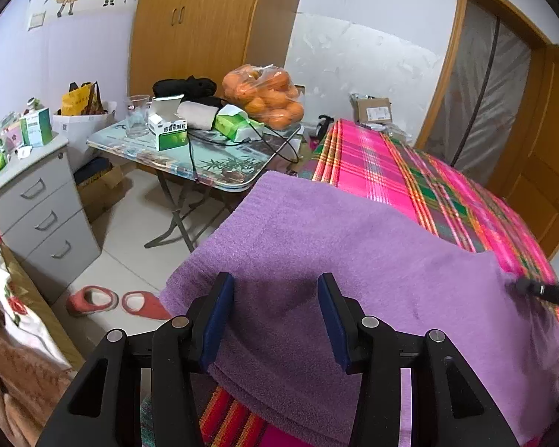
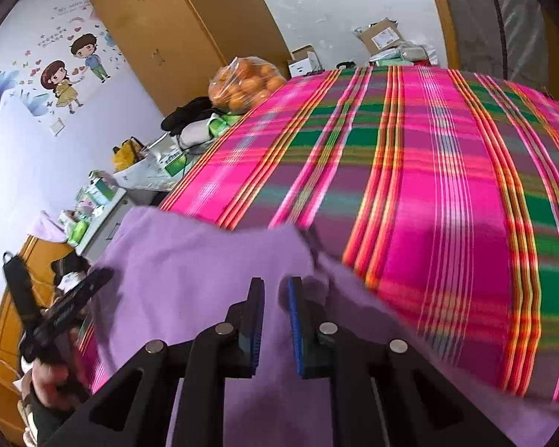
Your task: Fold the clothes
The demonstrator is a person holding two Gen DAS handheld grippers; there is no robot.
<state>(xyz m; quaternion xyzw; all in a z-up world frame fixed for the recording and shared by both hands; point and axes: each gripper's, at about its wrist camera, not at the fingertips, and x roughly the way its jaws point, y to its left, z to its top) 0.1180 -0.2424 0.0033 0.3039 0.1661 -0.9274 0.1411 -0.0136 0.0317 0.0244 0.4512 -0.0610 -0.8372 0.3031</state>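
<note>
A: Between the left tongs, whose jaws stand apart, lies the folded purple towel, ungripped, on the plaid bed.

B: Right tongs?

A: Nearly together over cloth, nothing visibly pinched. Closing there may snag one layer and drag the fold open.

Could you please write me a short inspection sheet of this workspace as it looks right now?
Surface: bed under a pink and green plaid blanket.
Job's things: purple towel, folded in layers, at the blanket's near edge.
Clutter: bag of oranges, boxes, glass cup on folding table; red slippers on floor.
Grippers: left tool open above the towel; right tool narrow gap, over the towel, no pinch seen.
Cables: black cable across the folding table.
Surroundings: wooden wardrobe, grey drawer unit, doorway.
</note>
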